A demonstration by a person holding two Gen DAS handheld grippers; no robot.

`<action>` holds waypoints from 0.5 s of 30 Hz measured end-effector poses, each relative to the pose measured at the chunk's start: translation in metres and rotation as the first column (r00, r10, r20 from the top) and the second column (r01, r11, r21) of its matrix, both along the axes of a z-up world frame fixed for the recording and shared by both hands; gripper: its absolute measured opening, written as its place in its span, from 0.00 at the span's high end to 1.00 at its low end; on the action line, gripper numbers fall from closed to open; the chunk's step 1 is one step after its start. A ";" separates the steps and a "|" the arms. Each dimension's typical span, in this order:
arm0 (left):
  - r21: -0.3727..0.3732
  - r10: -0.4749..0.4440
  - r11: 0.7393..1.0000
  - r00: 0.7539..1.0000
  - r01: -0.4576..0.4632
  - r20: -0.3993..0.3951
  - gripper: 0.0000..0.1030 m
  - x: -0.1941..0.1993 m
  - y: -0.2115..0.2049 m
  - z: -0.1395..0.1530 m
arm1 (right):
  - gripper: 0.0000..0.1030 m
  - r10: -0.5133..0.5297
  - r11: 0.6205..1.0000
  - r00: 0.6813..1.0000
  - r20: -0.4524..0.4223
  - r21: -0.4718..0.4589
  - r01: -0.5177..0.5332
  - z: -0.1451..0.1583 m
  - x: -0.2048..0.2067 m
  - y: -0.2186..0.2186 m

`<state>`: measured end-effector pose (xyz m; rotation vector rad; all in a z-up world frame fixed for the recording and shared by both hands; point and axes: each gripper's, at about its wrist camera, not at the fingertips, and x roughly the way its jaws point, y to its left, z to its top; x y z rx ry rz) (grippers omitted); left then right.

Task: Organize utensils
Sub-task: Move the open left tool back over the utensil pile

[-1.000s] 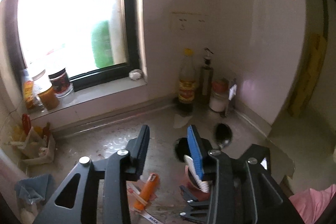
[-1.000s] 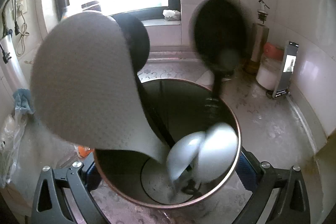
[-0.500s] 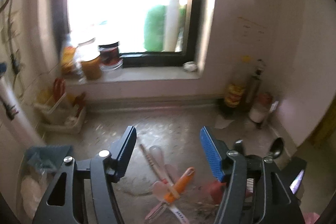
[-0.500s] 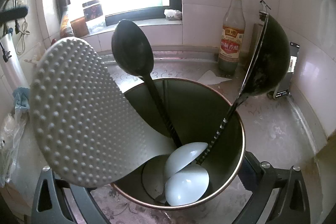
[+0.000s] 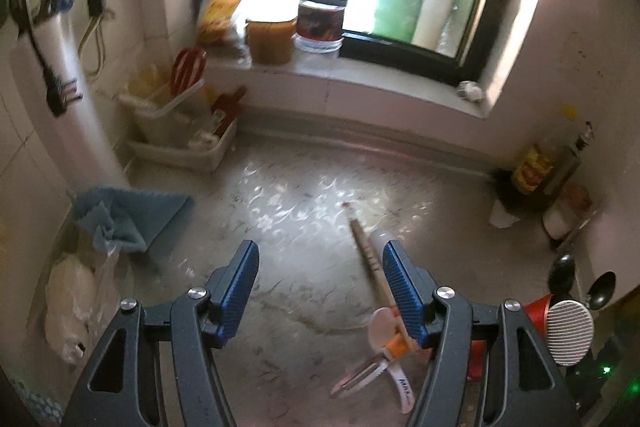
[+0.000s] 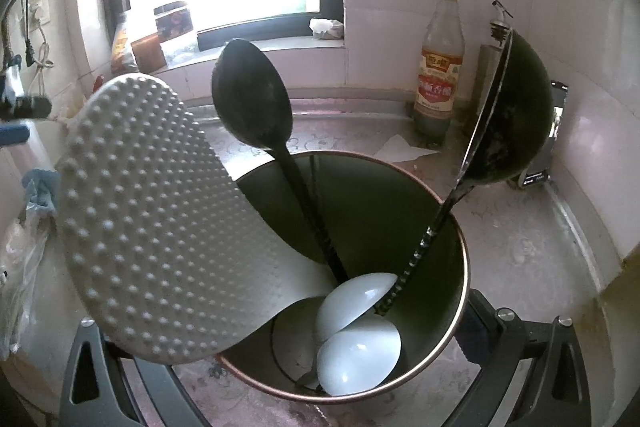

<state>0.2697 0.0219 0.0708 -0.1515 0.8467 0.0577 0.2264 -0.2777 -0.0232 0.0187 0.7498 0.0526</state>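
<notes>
A: Since the earlier frame the left tool (image 5: 318,285) has swung left of the red holder (image 5: 536,311), and the ladle (image 6: 506,115) in it has settled.

B: It gapes wide and empty over the desk (image 5: 304,195). The right tool (image 6: 304,367) clasps the holder (image 6: 360,267).

A: Done: the dimpled rice paddle (image 6: 148,215), black ladles and glossy white spoons (image 6: 356,359) stand inside. Left: chopsticks (image 5: 370,259) and an orange-handled peeler (image 5: 380,355) just left of the holder.

Grey dimpled rice paddle (image 6: 140,219), black ladles (image 6: 252,99), pale-blue spoons (image 6: 360,359) in dark holder (image 6: 452,291) (copper rim); blue cloth (image 5: 128,215); swirl-patterned grey counter (image 5: 300,211).
</notes>
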 end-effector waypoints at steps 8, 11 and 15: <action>-0.020 0.011 1.000 0.997 -0.013 -0.083 0.36 0.001 0.011 -0.028 | 0.00 -0.024 1.000 1.000 -0.010 0.003 0.024 -0.002 0.003 -0.006; -0.023 0.014 1.000 0.992 -0.017 -0.122 0.36 -0.001 0.014 -0.041 | 0.00 -0.027 1.000 1.000 -0.012 0.006 0.027 -0.002 0.004 -0.007; -0.036 0.007 0.999 0.986 -0.014 -0.168 0.36 -0.005 0.014 -0.057 | 0.00 -0.029 1.000 0.999 -0.015 0.005 0.029 -0.002 0.004 -0.006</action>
